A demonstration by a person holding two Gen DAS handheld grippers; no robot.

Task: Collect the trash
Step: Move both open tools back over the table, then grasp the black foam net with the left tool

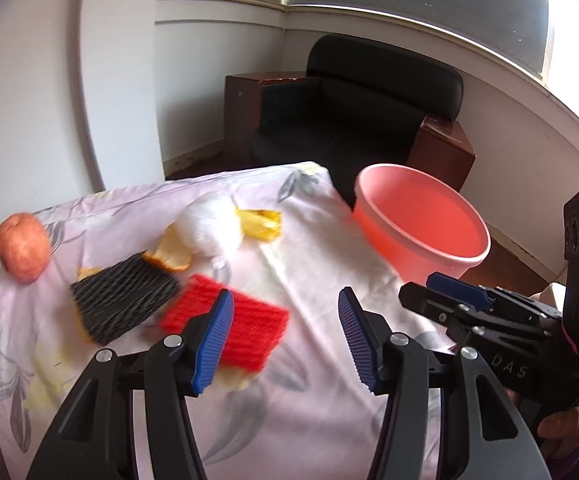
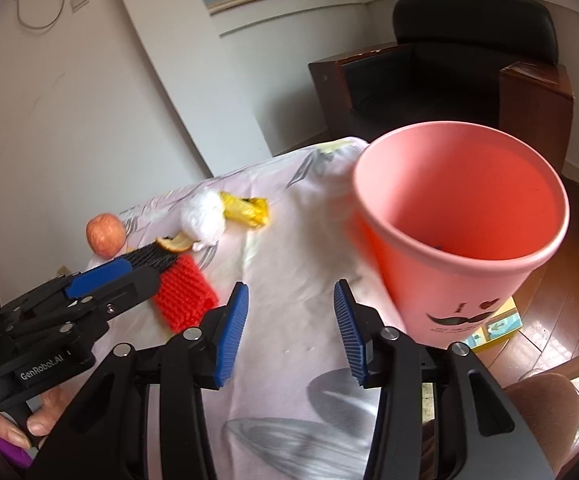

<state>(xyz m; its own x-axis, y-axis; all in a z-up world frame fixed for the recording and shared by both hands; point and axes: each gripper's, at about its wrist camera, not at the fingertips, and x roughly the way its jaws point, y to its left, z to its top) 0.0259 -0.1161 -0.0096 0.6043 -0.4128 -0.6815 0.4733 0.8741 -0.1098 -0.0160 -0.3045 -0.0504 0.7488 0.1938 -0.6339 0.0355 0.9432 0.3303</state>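
While both grippers hang over the cloth point(image 1: 321, 248) with nothing between their pads, the trash lies at the left of both views: red net point(image 1: 245, 320), black net point(image 1: 123, 300), peel point(image 1: 173, 252), white wad point(image 1: 209, 228), yellow wrapper point(image 1: 261, 222). The left gripper point(image 1: 285, 336) gapes wide just above the red net; the right gripper point(image 2: 289, 332) stands part open, near the pink bin point(image 2: 461, 216). The nets look light, soft and springy, though blur hides detail; pinch one across an edge.

bin point(image 2: 461, 216) 1 | foam nets point(image 1: 225, 320) 2 | apple point(image 1: 22, 247) 1 | tissue wad point(image 1: 209, 228) 1 | yellow wrapper point(image 1: 261, 222) 1
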